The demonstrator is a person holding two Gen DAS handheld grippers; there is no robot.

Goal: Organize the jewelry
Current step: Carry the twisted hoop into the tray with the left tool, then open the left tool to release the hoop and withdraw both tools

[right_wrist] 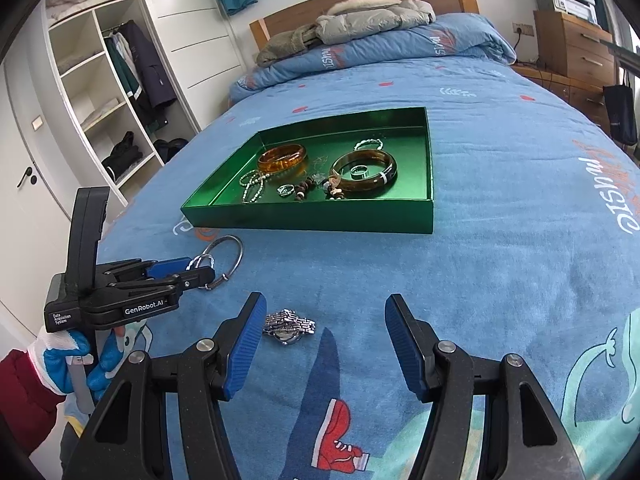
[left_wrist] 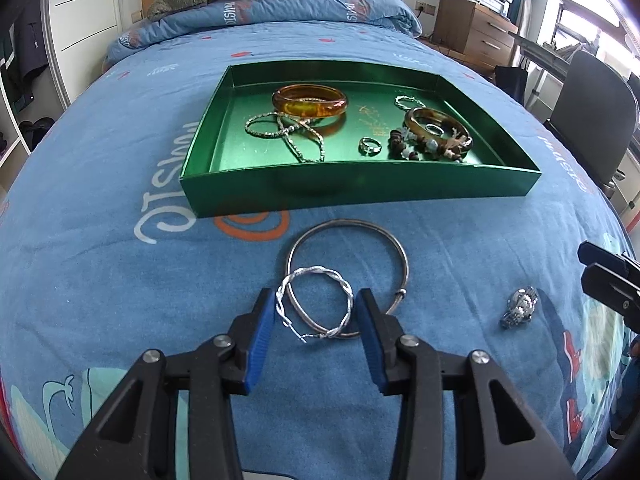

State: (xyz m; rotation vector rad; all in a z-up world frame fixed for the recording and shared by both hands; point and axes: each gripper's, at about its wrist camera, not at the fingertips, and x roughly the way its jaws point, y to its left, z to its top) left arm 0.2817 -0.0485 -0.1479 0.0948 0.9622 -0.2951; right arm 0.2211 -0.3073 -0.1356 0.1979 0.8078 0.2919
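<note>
The left tool (left_wrist: 316, 312) is released, with its blue pads on either side of the twisted silver hoop (left_wrist: 316, 308), which lies flat on the bed (left_wrist: 100, 160). The hoop overlaps the near edge of a larger plain bangle (left_wrist: 348, 264); the two touch where they cross. The green tray (left_wrist: 360, 192) sits farther up the bed and already holds an amber bangle (left_wrist: 310, 100), a chain (left_wrist: 288, 132), a ring (left_wrist: 370, 146), a brown bangle (left_wrist: 438, 128) and a bead bracelet (left_wrist: 420, 148).

The right tool (right_wrist: 324, 340) is also released and holds nothing. It hovers near the metal watch (right_wrist: 290, 326), which lies on the bed just beside its left pad.

Probable step in hand: grasp the twisted hoop with the left tool.

1. Lower the tool until both pads reach the level of the hoop's wire. The quilt is soft and yields, so light downward pressure is acceptable.
2. Close across the hoop's width only. Keep the plain bangle's rim out of the closing path, or both pieces lift together.
3. Lift straight up and confirm that the bangle stays on the bed.
4. Carry the hoop over the tray's near wall and release it on a bare patch of the tray floor, apart from the chain, to avoid tangling.
</note>
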